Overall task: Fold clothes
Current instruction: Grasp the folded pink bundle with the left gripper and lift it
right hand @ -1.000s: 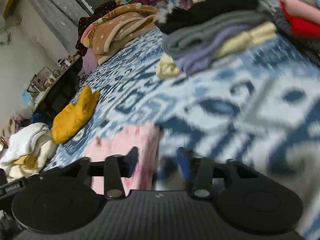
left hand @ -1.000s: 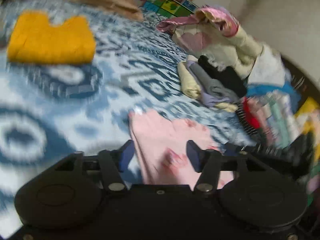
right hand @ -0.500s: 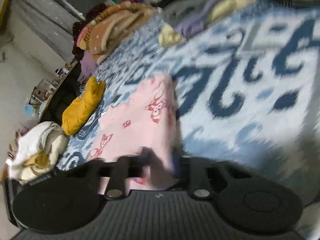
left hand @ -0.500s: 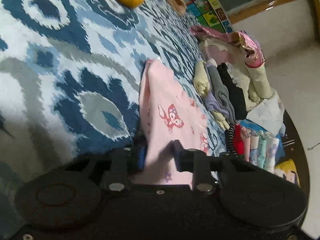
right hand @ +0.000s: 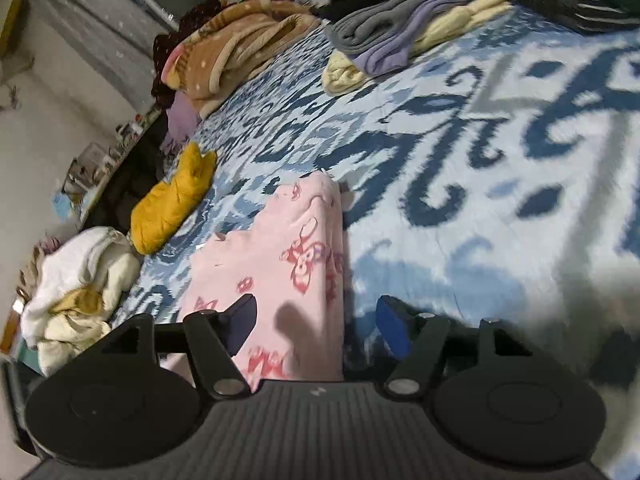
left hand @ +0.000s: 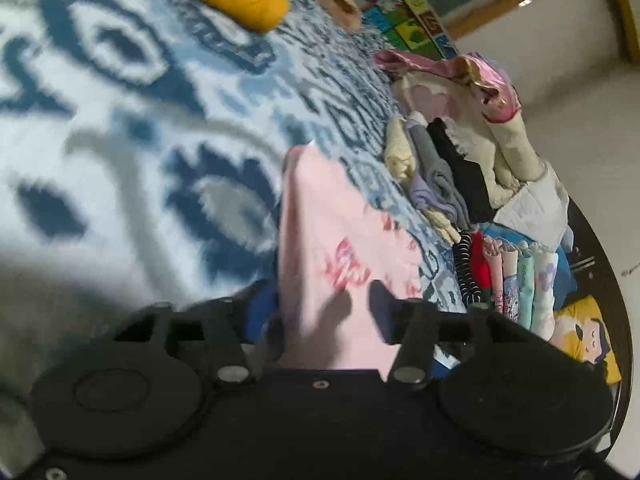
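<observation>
Item: pink printed cotton garment (right hand: 288, 264), patterned with red cartoon figures, lying folded on the blue-and-white patterned bedspread (right hand: 500, 152).

Step in hand: a fold is apparently being released. The left gripper (left hand: 320, 304) is opening its jaws, with the garment's near edge lying between them, no pad pressing on it. The right gripper (right hand: 316, 320) is likewise opening, its jaws straddling the garment's right-hand border.

Next move, as judged: both grippers are needing to draw clear without dragging the cloth, then either fold it again or carry it to the stack of folded clothes (left hand: 440, 184) lying ahead and right of the left jaws.

Condition: garment is lying as a narrow flat panel running straight ahead from both sets of jaws, with a soft doubled edge.
</observation>
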{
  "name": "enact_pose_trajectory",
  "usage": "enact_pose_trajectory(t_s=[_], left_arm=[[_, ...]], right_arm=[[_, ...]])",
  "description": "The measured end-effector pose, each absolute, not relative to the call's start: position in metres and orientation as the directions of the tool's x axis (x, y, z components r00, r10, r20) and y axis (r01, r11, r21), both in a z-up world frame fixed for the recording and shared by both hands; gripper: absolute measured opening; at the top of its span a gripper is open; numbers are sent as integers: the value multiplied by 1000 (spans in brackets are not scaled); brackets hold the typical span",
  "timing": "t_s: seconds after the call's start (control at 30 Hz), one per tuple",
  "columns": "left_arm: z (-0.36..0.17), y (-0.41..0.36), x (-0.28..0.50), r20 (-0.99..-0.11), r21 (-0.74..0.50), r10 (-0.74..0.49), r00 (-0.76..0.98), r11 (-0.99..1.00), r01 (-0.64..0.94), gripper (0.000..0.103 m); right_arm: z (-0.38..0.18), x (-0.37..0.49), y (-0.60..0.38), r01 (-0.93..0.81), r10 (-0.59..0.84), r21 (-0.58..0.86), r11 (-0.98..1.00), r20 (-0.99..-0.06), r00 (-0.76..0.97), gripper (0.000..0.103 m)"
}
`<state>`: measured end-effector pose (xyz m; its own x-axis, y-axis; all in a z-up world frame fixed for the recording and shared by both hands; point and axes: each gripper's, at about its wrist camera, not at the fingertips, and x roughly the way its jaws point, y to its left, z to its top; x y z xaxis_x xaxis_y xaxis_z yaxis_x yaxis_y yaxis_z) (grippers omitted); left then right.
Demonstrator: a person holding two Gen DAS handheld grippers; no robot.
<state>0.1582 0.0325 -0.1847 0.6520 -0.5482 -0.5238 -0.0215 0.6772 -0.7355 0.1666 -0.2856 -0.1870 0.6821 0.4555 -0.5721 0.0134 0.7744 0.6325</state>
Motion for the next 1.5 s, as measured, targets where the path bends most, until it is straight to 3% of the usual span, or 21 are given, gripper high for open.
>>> enact_pose_trajectory(t_s=[0.17,0.27,0.33,0.4,0.5,0.83,1.07,1.27,1.5], left_arm=[[-194,29,186,-509,-747,-571,644,665,0,56],[-199,27,195,-492,-759,-584,646,651,10,45],[-203,26,198,-487,-767,-588,646,642,7,29],[-207,26,200,-480,-776,-595,645,631,4,22],[-205,26,198,-466,-788,-607,644,615,11,18],[-147,25,174,-352,-842,-657,667,534,81,17],[-154,3,189,-395,-852,-682,615,523,33,16],[-127,-40,249,-337,-892,-735,589,449,49,16],[-71,-106,343,-181,-910,-780,599,364,200,16]], right_arm=[[-197,190,-282,-22,477,659,752,-521,708,64],[-202,193,-278,-47,496,667,743,-503,708,51],[-205,192,-274,-55,502,669,741,-498,707,44],[-208,191,-271,-63,501,665,745,-494,711,26],[-209,189,-276,-47,517,702,710,-475,712,20],[-153,156,-293,-111,557,751,651,-372,743,19],[-153,158,-314,-60,535,753,656,-407,741,19],[-133,204,-363,-19,524,811,585,-360,772,19],[-71,279,-425,-129,430,760,637,-212,878,19]])
